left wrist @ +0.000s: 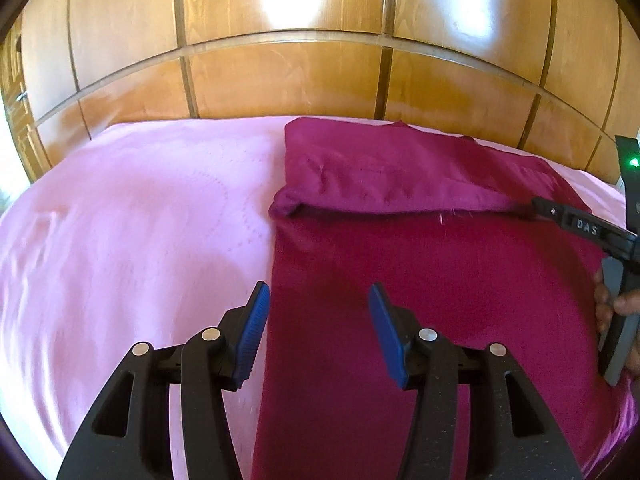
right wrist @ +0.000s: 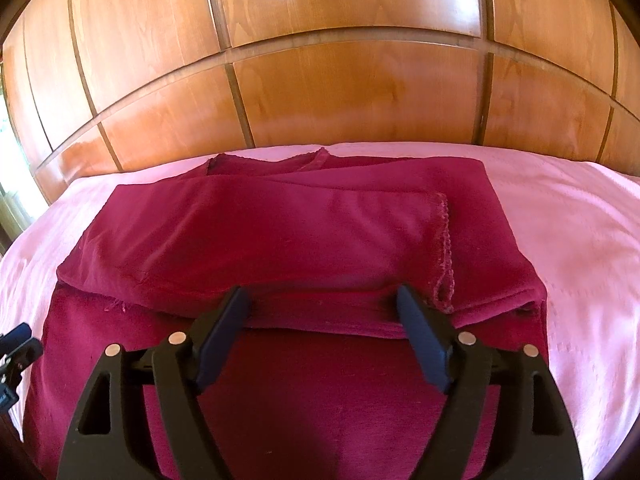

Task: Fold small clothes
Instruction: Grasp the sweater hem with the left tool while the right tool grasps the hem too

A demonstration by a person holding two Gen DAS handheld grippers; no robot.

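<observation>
Wood: panelled wall (right wrist: 320,92) fills the far background, well beyond both sets of jaws.
Sheet: pink sheet (left wrist: 132,216) covers the bed under everything; it shows bare to the left of the left jaws and to the right of the right jaws.
Garment: maroon garment (right wrist: 280,380) lies flat on the sheet, its far part already turned over toward the jaws into a folded layer (right wrist: 260,240).
Fold edge: runs crosswise just ahead of the right jaws, with a frayed hem (right wrist: 444,248) a little beyond the right-hand pad.
Right gripper (right wrist: 324,300): jaws wide apart, tips just at the fold edge; no cloth is pinched between them.
Left gripper (left wrist: 318,292): jaws parted about halfway and empty, over the garment's left edge, one pad above the sheet and one above the cloth.
Risk: judging by its soft, puffed lie, the folded layer could slide back or wrinkle if either tip drags on it when moving.
Risk two: a next pinch at the left edge may catch the sheet along with the cloth, since both lie between the jaws.
Containers: none in view.
</observation>
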